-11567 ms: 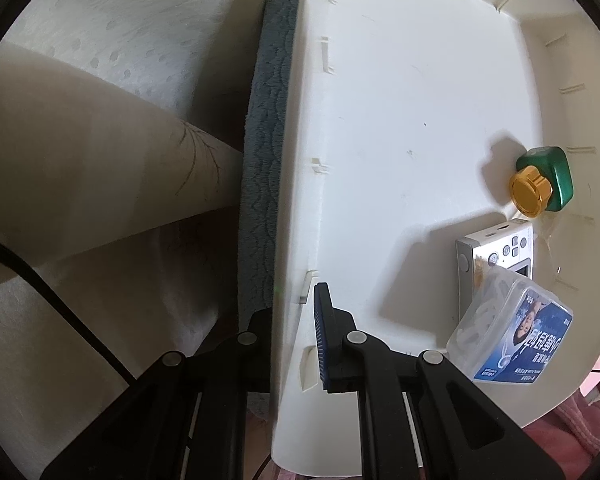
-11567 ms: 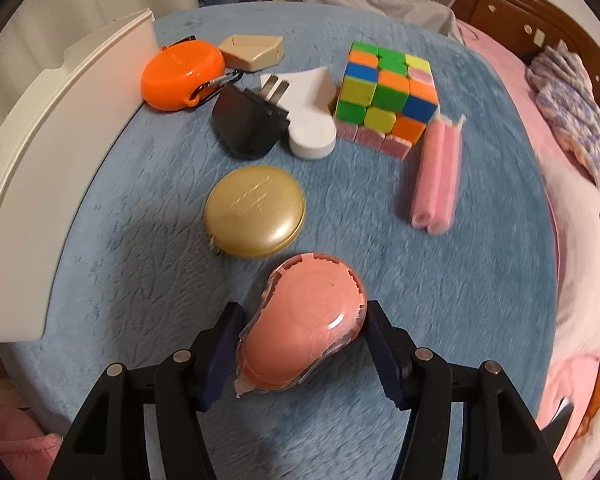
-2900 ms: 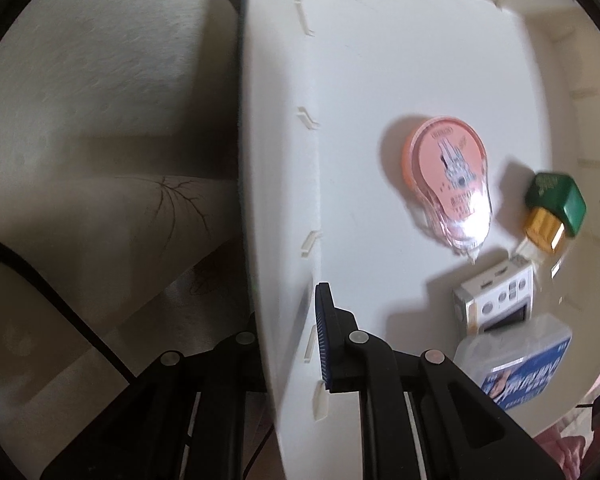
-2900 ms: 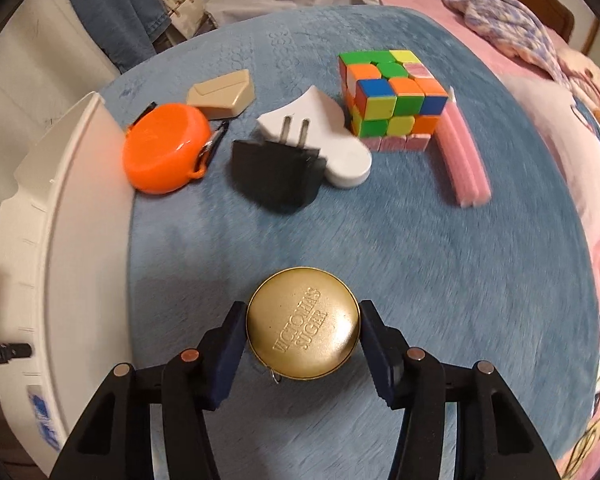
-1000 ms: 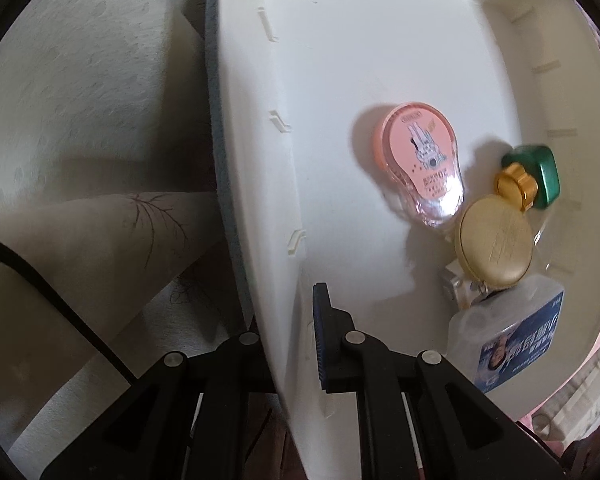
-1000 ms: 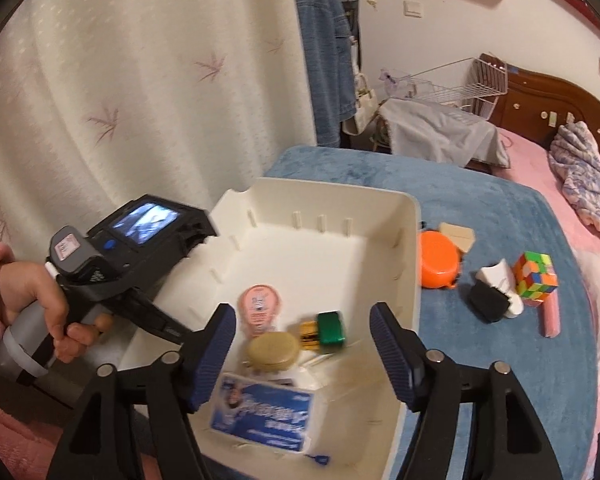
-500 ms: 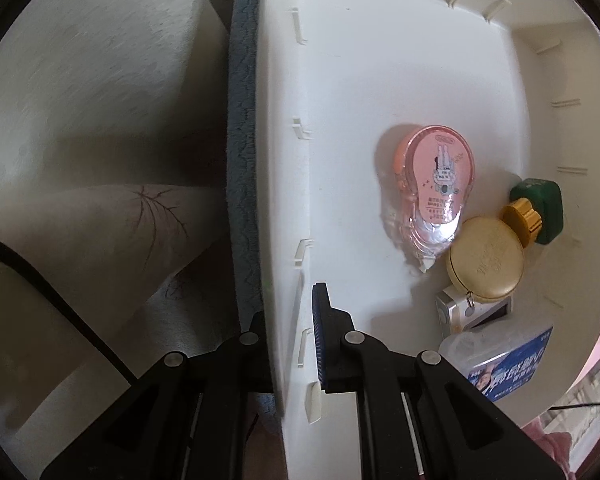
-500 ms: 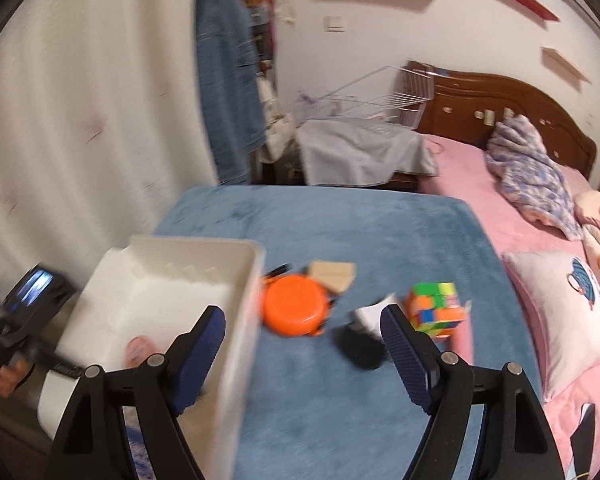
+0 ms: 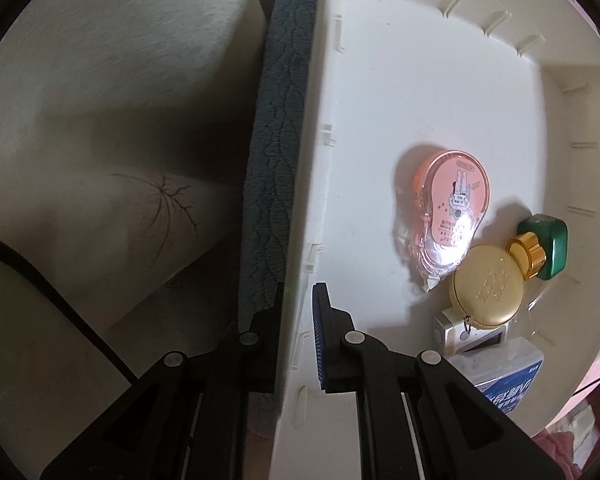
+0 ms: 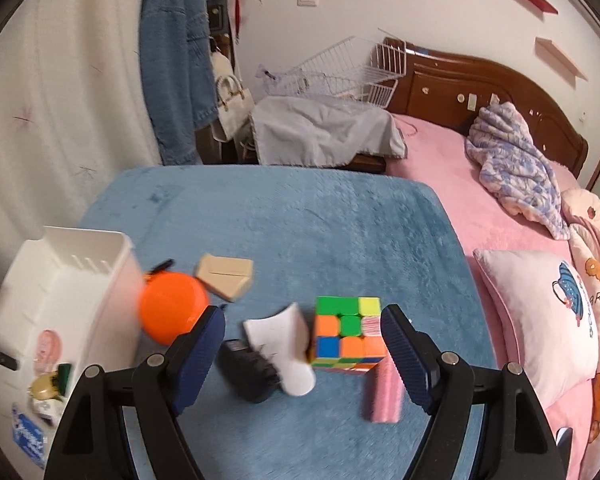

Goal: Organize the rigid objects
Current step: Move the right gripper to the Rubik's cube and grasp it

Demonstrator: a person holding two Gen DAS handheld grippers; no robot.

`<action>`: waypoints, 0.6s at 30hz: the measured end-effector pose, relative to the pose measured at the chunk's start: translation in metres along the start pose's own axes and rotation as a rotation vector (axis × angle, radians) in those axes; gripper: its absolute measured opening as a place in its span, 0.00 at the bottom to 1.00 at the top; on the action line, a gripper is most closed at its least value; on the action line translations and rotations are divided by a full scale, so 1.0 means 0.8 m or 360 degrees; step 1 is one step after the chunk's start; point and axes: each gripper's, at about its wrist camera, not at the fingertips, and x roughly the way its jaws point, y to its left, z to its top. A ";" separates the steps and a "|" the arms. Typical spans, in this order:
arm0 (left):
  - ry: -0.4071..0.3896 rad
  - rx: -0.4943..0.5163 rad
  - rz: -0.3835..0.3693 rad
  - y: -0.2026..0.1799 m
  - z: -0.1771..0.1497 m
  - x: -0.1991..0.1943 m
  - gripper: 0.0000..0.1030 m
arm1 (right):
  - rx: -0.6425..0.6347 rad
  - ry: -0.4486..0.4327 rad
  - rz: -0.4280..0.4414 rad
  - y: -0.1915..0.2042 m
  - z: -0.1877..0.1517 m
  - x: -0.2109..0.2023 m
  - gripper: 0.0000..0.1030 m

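My left gripper is shut on the near wall of the white bin. In the bin lie a pink tape dispenser, a gold round tin, a green and gold bottle, a small white device and a clear box with a blue label. My right gripper is open and empty, held above the blue blanket. Below it lie a black plug, a white plug, a colour cube and a pink foam piece. An orange round case and a beige box lie beside the bin.
A pink bed with a white pillow and a patterned cloth lies to the right. A wire basket, a grey cloth and a hanging denim jacket are at the back. A pale curtain hangs left of the bin.
My right gripper put the gold tin in the bin, opened, and swung right over the blanket objects. My left gripper kept its hold on the bin wall.
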 end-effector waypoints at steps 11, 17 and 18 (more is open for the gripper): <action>0.0005 -0.0080 0.0040 0.011 -0.005 0.003 0.10 | 0.0092 0.0166 -0.0057 -0.046 -0.014 0.072 0.78; 0.0006 -0.0114 0.0053 0.001 -0.005 -0.003 0.10 | 0.0090 0.0228 -0.0082 -0.050 -0.024 0.090 0.78; 0.0005 -0.0117 0.0056 -0.003 -0.006 -0.005 0.10 | 0.0090 0.0236 -0.0082 -0.050 -0.024 0.092 0.78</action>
